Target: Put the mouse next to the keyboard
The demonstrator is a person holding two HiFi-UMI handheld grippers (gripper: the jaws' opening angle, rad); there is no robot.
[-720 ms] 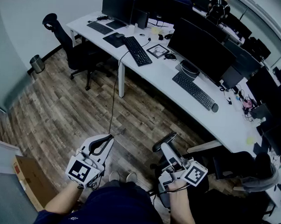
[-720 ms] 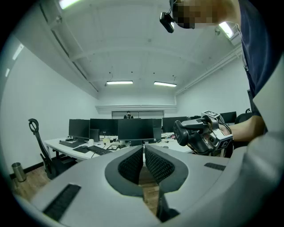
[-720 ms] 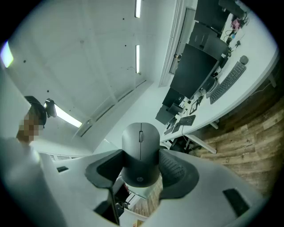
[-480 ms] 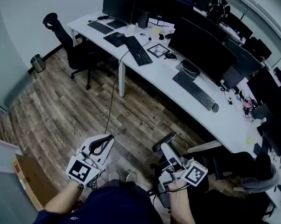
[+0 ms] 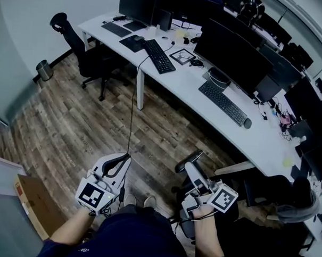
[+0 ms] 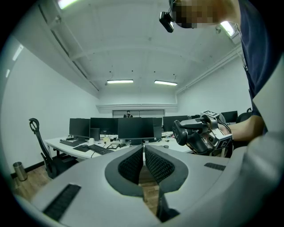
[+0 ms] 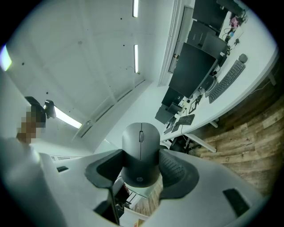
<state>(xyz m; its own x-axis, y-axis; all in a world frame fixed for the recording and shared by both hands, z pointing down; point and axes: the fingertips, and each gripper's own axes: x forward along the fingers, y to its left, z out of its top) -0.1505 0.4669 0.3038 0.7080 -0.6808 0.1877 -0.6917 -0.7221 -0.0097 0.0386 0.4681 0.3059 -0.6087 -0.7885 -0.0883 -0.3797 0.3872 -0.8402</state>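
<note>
I am holding a dark grey plastic computer mouse (image 7: 140, 150) in the right hand-held gripper (image 7: 141, 162), whose ribbed pads are pinching it on both flanks. The mouse is standing on end between the jaws, its scroll wheel facing that gripper's camera and its front end sticking out past the tips. In the head view the right hand-held gripper (image 5: 190, 165) is hovering low in front of my body, over the brown wood-plank floor (image 5: 71, 121), so the mouse is sitting well apart from the long white tabletop (image 5: 179, 81). On that tabletop a flat black keyboard (image 5: 222, 104) is lying in front of a wide black monitor (image 5: 230, 56), with a small grey second mouse (image 5: 246, 123) resting just beside its far-right end. A second black keyboard (image 5: 159, 57) is lying further left along the same tabletop, near a black office chair (image 5: 84, 53) that is standing on the floor. The left hand-held gripper (image 5: 125, 160) is hanging beside the right one, apart from it. In its own view the left hand-held gripper (image 6: 143, 153) is showing its dark ribbed pads pressed together at the tips, with nothing between them.
</note>
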